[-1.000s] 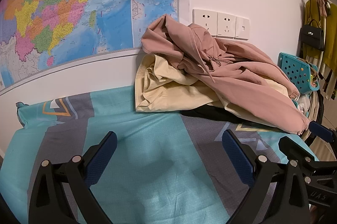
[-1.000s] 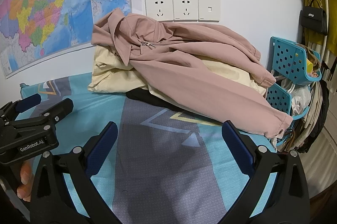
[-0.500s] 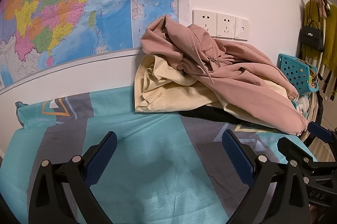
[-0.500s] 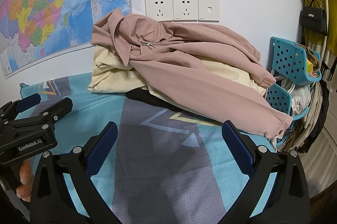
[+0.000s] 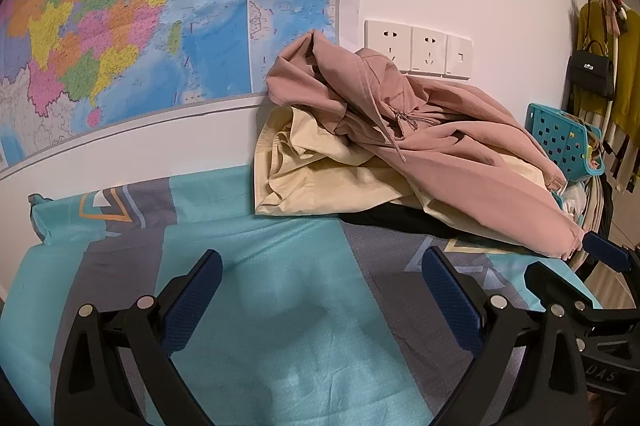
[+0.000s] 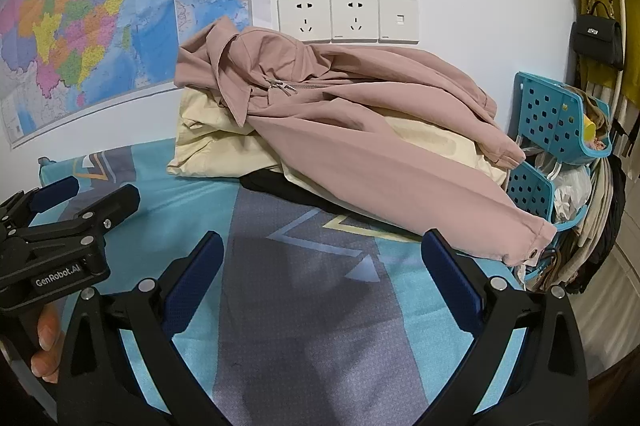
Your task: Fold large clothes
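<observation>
A pink zip hoodie lies crumpled on top of a cream garment and a black one, piled against the wall at the back of the table. One pink sleeve hangs toward the table's right edge. My left gripper is open and empty above the teal and grey cloth, short of the pile. My right gripper is open and empty, also short of the pile. The left gripper also shows at the left of the right wrist view.
A world map and wall sockets are on the wall behind. Turquoise plastic baskets with clutter stand off the table's right edge. A black handbag and clothes hang at the far right.
Both grippers stay open and nearly still; the views shift only slightly.
</observation>
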Tool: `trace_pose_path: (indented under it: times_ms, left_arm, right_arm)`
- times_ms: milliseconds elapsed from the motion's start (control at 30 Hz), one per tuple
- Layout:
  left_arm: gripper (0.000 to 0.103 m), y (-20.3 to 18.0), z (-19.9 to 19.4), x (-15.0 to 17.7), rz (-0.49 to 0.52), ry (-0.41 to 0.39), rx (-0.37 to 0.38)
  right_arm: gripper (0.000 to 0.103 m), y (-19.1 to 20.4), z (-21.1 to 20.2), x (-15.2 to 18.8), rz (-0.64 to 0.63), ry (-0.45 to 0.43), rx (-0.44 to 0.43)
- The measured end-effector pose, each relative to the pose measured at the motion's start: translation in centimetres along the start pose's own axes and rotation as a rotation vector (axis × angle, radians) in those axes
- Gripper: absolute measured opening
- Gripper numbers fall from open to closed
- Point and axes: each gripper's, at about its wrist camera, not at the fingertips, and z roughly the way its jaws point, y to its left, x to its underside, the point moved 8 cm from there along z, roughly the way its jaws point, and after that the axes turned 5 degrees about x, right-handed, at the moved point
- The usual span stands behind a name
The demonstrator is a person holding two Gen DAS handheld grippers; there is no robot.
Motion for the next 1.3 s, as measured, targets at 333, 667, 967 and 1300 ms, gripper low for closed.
trace_pose_path:
  times_ms: [333, 667, 967, 1300]
  left_arm:
    - [0.096, -0.3, 0.4, -0.3, 0.003, 0.003, 0.013]
    - [0.096, 0.9, 3.7, -1.6, -0.030, 0.045, 0.036]
    - [0.096, 3.8, 7.1, -3.1, -0.060, 0.058, -0.021]
    - [0.096, 6.8, 11.0, -3.2, -0.080, 0.108, -0.077]
  right_arm:
    - [0.097, 0.0, 0.0, -0.1, -0.009, -0.005, -0.001]
    - [0.097, 0.8, 2.3, -5.9, -0.170, -0.080, -0.040]
    - [0.093, 4.1, 11.7, -15.8, -0.387, -0.093, -0.140]
    - [0.090, 9.2, 20.1, -19.1, -0.602, -0.065, -0.206]
